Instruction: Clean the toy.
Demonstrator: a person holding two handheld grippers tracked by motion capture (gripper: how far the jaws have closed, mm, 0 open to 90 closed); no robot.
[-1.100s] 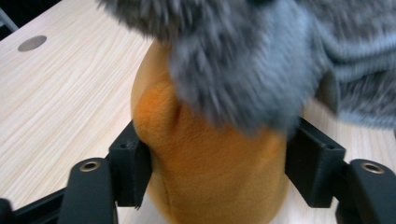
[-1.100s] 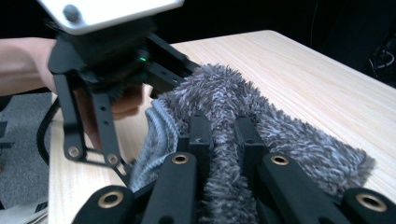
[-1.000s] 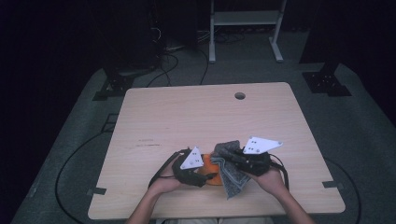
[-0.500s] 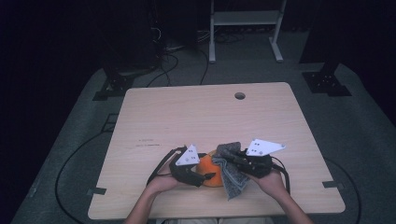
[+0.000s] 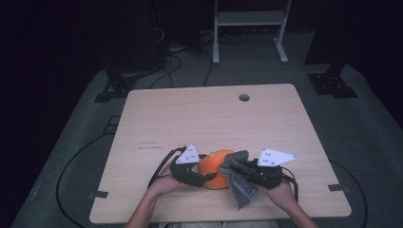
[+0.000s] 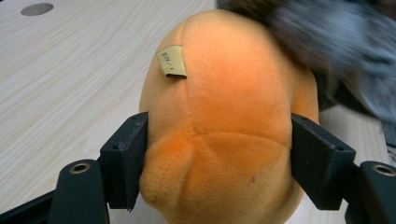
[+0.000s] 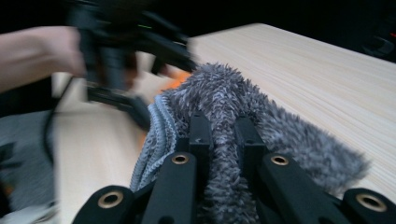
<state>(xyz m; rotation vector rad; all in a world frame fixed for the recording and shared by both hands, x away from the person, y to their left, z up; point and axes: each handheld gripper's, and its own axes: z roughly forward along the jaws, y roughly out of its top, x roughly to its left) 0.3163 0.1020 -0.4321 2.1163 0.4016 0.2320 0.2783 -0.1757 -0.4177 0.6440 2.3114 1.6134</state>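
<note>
Near the front edge of the wooden table (image 5: 199, 114): an orange plush toy (image 5: 216, 167), set between the two grippers. Left gripper (image 6: 217, 163) about half open, jaws just now widening, pads at both flanks of the plush toy, contact too close to call. Right gripper (image 7: 222, 135) clamped tight on a grey fuzzy cloth (image 7: 261, 121), draped against the toy's right side.

Left tongs (image 5: 205, 176) have just been widening; right tongs (image 5: 236, 167) seemingly clamped.
</note>
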